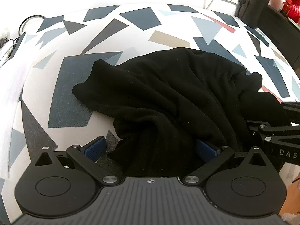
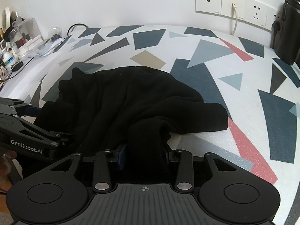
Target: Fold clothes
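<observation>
A black garment [image 1: 168,93] lies crumpled on the patterned tabletop [image 1: 78,93]. In the left wrist view my left gripper [image 1: 150,148] stands open, its blue pads [image 1: 95,148] wide apart, with a fold of the garment lying between them and over the right pad. The right gripper [image 2: 144,155] is shut on a bunched edge of the black garment [image 2: 121,103]. The two grippers sit side by side at the garment's near edge: the right one's black linkage [image 1: 271,131] shows at the left view's right border, and the left one's linkage [image 2: 28,131] at the right view's left.
Wall sockets [image 2: 232,5] with a white cable plugged in line the back wall. A black bag [image 2: 286,28] stands at the back right. Clear plastic boxes and small clutter [image 2: 24,35] with cables crowd the back left. A wide patterned area [image 2: 243,93] stretches right of the garment.
</observation>
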### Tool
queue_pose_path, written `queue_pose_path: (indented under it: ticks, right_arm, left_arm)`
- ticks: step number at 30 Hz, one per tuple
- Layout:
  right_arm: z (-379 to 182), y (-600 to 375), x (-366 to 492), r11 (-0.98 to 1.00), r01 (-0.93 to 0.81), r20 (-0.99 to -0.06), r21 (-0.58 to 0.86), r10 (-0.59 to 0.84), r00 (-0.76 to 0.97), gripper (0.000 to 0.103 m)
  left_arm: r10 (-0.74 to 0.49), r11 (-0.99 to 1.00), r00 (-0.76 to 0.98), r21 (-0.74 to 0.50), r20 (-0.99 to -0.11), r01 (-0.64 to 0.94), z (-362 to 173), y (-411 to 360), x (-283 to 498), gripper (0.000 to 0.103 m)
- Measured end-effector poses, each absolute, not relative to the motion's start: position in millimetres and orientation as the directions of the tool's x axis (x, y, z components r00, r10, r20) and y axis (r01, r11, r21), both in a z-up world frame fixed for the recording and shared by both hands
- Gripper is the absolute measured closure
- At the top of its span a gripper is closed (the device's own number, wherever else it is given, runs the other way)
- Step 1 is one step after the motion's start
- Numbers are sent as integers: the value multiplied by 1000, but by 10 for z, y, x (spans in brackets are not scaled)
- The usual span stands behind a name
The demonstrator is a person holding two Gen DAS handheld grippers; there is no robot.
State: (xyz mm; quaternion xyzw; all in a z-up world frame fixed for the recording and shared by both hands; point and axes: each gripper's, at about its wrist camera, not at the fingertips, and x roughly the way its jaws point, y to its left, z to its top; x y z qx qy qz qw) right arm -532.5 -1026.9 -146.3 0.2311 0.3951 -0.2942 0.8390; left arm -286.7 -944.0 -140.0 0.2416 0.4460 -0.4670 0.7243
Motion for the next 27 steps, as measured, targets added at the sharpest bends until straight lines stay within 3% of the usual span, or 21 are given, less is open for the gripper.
queue_pose_path:
  ticks: [3, 10, 22, 23, 25, 27]
  right_arm:
    - [-1466, -10257, -5305, 737, 660, -800, 147, -303, 517, 61]
    - [-1489, -10165, -5234, 758, 642, -795, 111, -321, 516, 47]
    - [-1492, -10184, -5178, 735, 667, -801, 121, -325, 503, 48]
    - [-1489, -10187, -5176, 731, 670, -801, 130, -321, 506, 50]
    - [-1475, -10190, -5171, 721, 671, -800, 175, -293, 524, 71]
    - [-1465, -10184, -5161, 711, 675, -801, 201, -278, 531, 75]
  left_arm:
    - [-444, 406, 135, -64, -886, 912, -1388, -9440, -2820, 0]
    - [-468, 386, 134, -66, -873, 920, -1358, -9247, -2814, 11]
    - [-454, 494, 189, -70, -871, 866, -1338, -9238, -2891, 15]
    - [-457, 495, 184, -77, -870, 866, -1331, -9242, -2897, 18]
    - [-472, 480, 167, -94, -866, 872, -1299, -9265, -2945, 40]
    - [-489, 452, 134, -119, -862, 884, -1265, -9305, -3008, 58]
